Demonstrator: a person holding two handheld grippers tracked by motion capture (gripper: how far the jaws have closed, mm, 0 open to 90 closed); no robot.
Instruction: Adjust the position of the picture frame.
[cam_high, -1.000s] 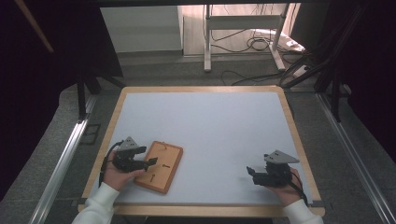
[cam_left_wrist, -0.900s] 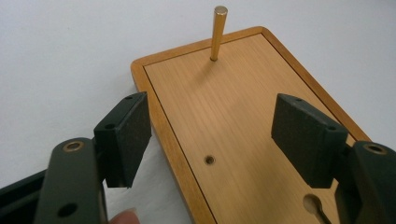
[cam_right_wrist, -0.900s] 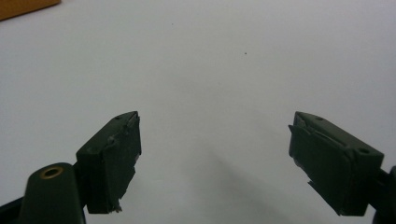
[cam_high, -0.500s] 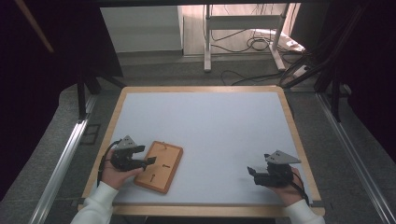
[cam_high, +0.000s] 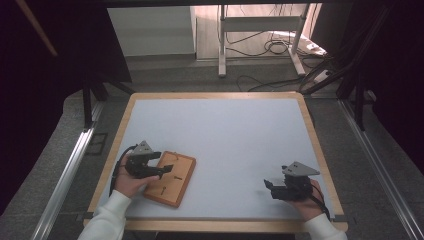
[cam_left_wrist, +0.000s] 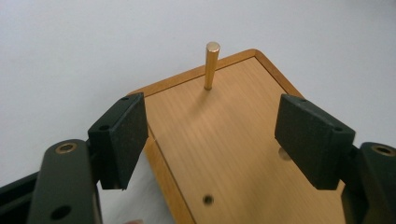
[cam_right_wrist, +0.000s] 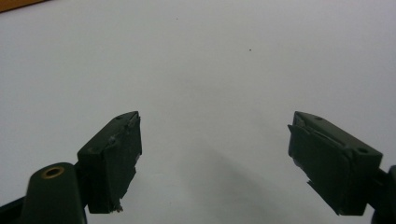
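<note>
A rectangular wooden board (cam_high: 172, 179) lies flat on the white table near the front left. In the left gripper view a brass peg (cam_left_wrist: 211, 64) stands upright near the board's (cam_left_wrist: 224, 140) far corner, and small holes (cam_left_wrist: 207, 199) show in its top. My left gripper (cam_high: 156, 169) is open, its two black pads (cam_left_wrist: 122, 136) standing either side of the board's near end without touching it. My right gripper (cam_high: 270, 187) rests near the front right, open over bare table, nothing between its pads (cam_right_wrist: 112, 158).
The table has a light wooden rim (cam_high: 310, 130). Beyond its far edge are a white stand (cam_high: 260, 35), cables (cam_high: 280, 47) on the floor and dark frame posts. A thin strip of wood (cam_right_wrist: 18, 3) shows at the top left of the right gripper view.
The right hand has drifted slightly toward the table's front edge. The left gripper and the board have hardly moved.
</note>
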